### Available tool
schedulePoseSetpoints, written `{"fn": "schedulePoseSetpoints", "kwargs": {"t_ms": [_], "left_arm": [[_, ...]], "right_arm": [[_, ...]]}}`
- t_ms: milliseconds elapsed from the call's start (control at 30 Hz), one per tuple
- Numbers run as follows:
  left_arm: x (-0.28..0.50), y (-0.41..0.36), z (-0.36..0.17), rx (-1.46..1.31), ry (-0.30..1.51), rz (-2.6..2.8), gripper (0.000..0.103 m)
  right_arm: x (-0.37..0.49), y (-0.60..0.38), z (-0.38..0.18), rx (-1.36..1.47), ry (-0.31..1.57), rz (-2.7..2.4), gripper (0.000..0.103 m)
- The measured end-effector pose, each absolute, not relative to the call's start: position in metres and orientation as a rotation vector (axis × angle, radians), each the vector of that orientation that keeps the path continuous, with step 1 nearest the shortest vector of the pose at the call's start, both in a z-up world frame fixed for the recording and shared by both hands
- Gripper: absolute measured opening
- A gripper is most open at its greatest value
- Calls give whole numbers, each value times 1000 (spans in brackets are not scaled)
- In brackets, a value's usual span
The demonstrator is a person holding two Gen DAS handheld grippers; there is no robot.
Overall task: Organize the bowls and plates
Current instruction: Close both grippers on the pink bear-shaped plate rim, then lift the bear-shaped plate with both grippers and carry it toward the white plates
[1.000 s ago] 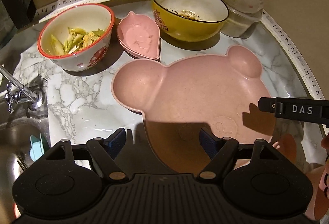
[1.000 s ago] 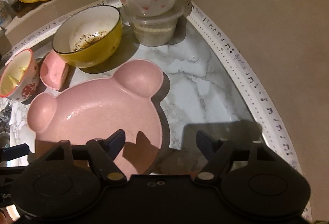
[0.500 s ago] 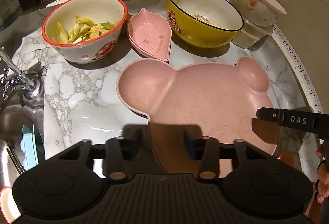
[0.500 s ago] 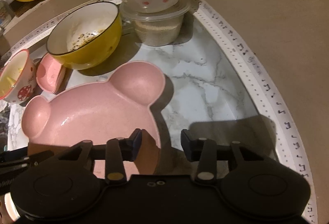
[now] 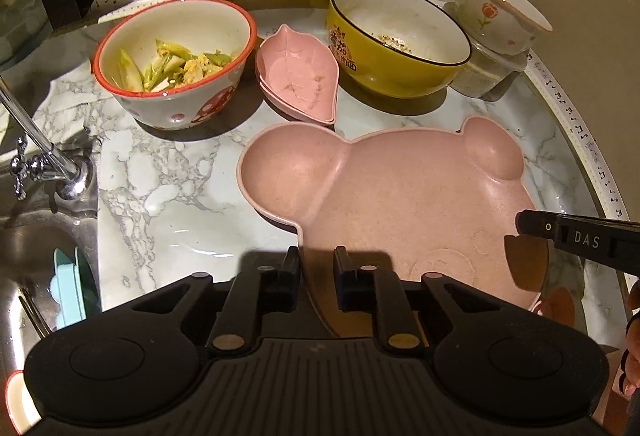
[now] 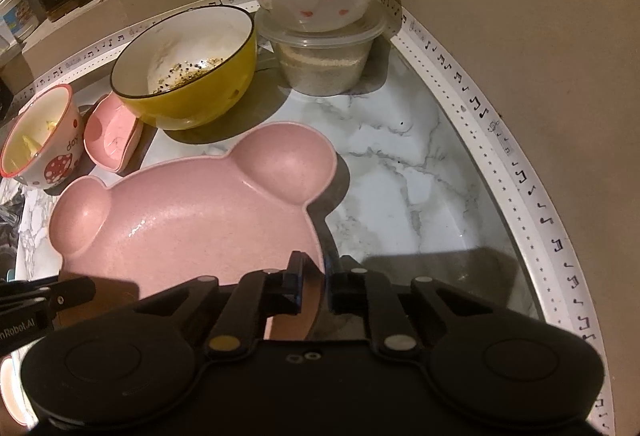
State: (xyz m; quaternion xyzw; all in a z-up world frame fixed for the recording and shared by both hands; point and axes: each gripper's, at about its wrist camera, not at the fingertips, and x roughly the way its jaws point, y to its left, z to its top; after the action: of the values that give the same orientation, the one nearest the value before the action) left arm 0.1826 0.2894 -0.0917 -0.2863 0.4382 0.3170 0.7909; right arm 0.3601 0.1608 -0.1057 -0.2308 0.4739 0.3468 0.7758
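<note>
1. Left wrist view: at nine o'clock sits the red-rimmed bowl (image 5: pixel 172 59) with vegetable scraps, then the small pink leaf dish (image 5: pixel 298 75), then the yellow bowl (image 5: pixel 400 39) at one o'clock.
2. Centre stage, the pink bear plate (image 5: pixel 400 195) lies on the marble counter (image 5: pixel 160 187).
3. At six o'clock the left gripper (image 5: pixel 317 276) has just been closing, pads now pinching the plate's near rim.
4. Right wrist view: the right gripper (image 6: pixel 316 282) has likewise been closing and nips the plate's right edge.
</note>
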Motion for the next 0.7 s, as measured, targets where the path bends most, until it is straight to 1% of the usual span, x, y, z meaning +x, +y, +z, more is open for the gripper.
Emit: {"fn": "schedulePoseSetpoints", "kwargs": {"t_ms": [367,700], "left_arm": [[160,279,-73,-592,941,641,17],[132,258,-49,-557,932,564,17]], "right_arm": [[334,140,-81,-503,994,779,7],[300,108,-54,-459,980,765,7]]}}
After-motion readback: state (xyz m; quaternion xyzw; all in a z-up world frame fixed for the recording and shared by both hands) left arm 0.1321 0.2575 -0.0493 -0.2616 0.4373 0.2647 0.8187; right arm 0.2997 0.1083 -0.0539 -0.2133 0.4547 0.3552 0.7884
